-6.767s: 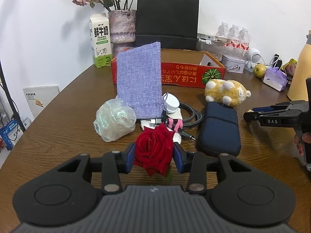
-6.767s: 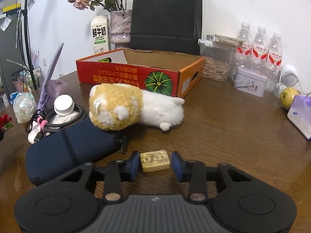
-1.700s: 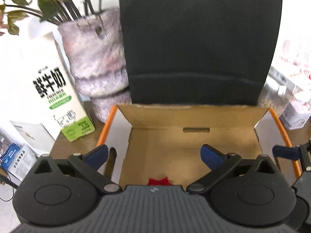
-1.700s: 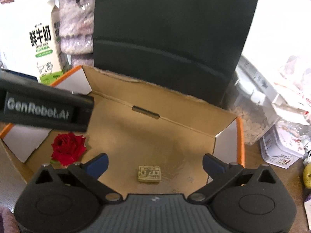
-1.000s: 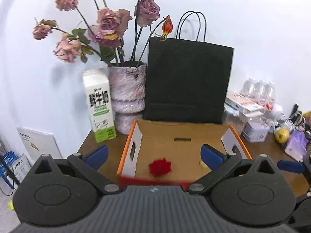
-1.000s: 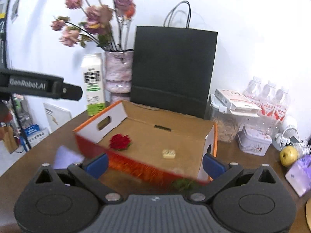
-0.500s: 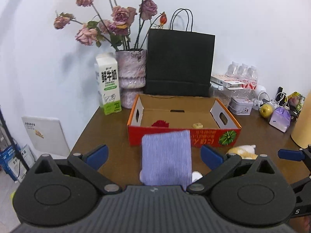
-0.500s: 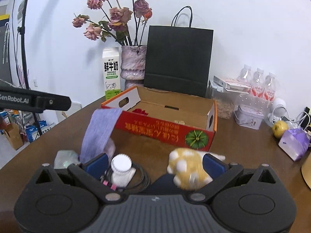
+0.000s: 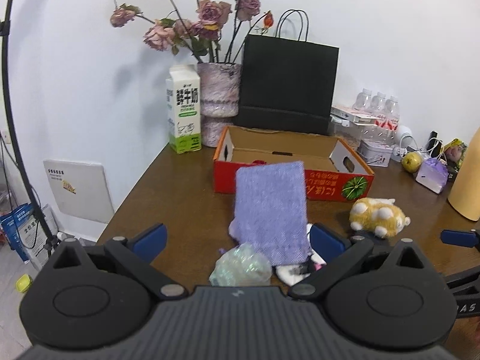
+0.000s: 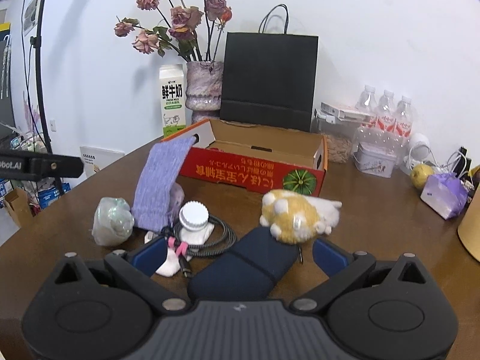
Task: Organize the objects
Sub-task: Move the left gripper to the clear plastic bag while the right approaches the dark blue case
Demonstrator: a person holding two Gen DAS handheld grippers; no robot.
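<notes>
The red cardboard box (image 9: 330,180) (image 10: 255,174) stands open at the back of the table; a bit of the red rose (image 9: 258,161) shows inside. In front of it stand a purple cloth pouch (image 9: 271,210) (image 10: 162,183), an iridescent wrapped bundle (image 9: 240,267) (image 10: 111,220), a yellow plush toy (image 9: 378,213) (image 10: 295,214), a navy case (image 10: 240,270) and a white bottle with a coiled cable (image 10: 195,219). My left gripper (image 9: 237,238) is open and empty above the bundle and pouch. My right gripper (image 10: 238,252) is open and empty above the navy case.
A milk carton (image 9: 183,111), a vase of dried roses (image 9: 219,102) and a black paper bag (image 9: 288,87) stand behind the box. Water bottles (image 10: 387,114), tins, an apple (image 10: 421,174) and a purple bag (image 10: 447,195) fill the right side.
Both grippers let go of the rose and the small block inside the box, then drew back and down toward the near side of the table. They now hang open over the loose items.
</notes>
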